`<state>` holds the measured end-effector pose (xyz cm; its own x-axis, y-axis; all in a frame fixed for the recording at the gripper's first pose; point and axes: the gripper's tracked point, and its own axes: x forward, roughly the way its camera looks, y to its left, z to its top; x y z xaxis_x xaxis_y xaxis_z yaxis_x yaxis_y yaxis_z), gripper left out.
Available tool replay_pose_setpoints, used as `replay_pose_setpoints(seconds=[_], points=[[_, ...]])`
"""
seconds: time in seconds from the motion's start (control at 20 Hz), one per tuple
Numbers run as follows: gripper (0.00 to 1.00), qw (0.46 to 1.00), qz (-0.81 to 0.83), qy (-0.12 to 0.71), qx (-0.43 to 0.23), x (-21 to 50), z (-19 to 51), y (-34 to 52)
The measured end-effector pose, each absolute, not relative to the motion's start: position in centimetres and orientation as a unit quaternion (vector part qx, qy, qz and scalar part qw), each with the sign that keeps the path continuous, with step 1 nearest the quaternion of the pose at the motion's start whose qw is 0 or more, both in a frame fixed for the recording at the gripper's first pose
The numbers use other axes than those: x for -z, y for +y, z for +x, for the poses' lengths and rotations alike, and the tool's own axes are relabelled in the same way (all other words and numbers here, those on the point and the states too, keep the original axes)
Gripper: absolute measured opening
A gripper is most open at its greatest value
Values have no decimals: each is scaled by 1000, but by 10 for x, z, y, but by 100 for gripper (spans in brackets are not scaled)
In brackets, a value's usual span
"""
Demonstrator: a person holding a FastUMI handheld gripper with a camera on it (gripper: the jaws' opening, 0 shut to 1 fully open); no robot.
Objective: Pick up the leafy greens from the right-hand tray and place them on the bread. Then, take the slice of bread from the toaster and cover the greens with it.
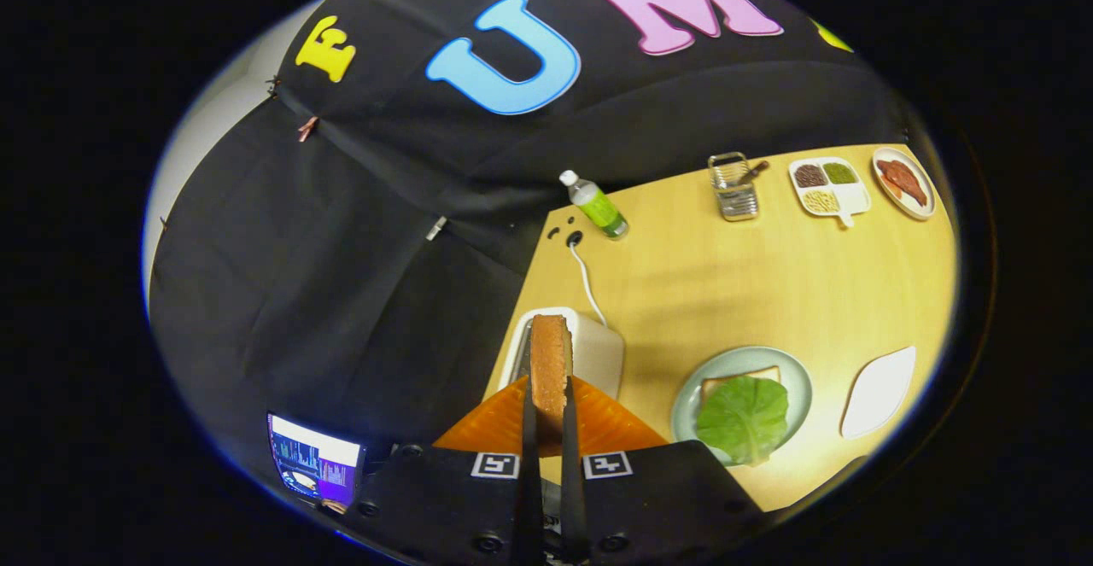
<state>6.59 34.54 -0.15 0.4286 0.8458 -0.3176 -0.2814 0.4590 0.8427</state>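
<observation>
With the leafy greens (pixel 742 417) already lying on the bread (pixel 739 375) on the plate (pixel 798 382) near the table's (pixel 726 284) front edge, my gripper (pixel 550 395) is clamped narrow on the toast slice (pixel 551 361) above the toaster (pixel 598 348), leaving only the covering.

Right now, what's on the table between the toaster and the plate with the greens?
Nothing: in the gripper view, bare table separates the toaster from the plate. The hand-held gripper grips the bread slice.
</observation>
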Motion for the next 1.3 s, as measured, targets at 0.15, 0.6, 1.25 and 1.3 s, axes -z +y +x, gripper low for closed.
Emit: replay_pose_setpoints(seconds=[0.15, 0.6, 1.25, 1.3], points=[[13, 762, 357, 413, -347, 56, 67, 328], [13, 778, 303, 431, -341, 147, 64, 346], [13, 768, 289, 492, -293, 270, 75, 340], [13, 767, 290, 492, -292, 272, 76, 339]])
